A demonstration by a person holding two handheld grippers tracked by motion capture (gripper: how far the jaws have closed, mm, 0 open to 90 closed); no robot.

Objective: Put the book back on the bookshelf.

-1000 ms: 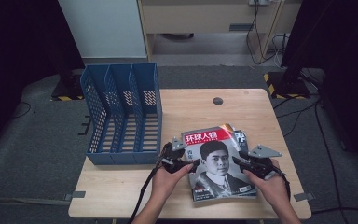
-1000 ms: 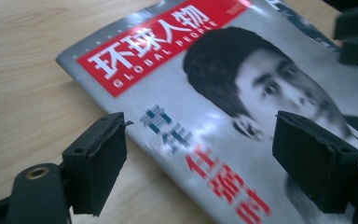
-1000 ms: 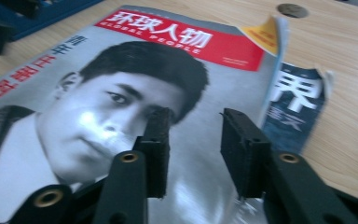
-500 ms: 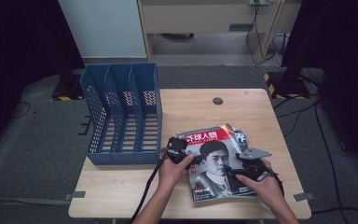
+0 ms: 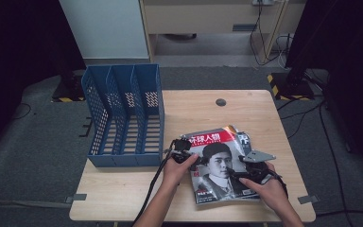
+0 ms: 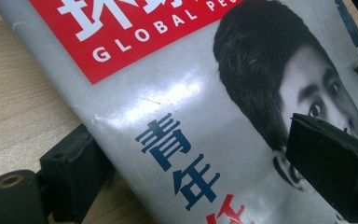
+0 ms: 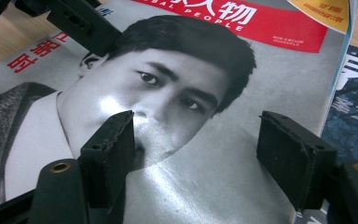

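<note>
Nearest the person, both hands reach in from the bench's front edge. The right gripper sits over the right part of the magazine, with its grey plate on top. In the right gripper view its jaws stand spread above the cover, one over the printed portrait and one near the cover's right edge, gripping nothing.

The left gripper is at the magazine's left edge. In the left gripper view its jaws are spread too, straddling that edge: one rests on the wood beside the magazine, the other lies over the cover, and the paper is between them but not pinched.

The magazine lies flat on the front right part of the bench, red title band pointing away from the person. It rests on a second magazine, whose dark cover peeks out at the right.

Farther back and left, a blue file rack with three slots stands on the bench, near the magazine. Beyond the magazine, a small dark disc sits in the wood.
</note>
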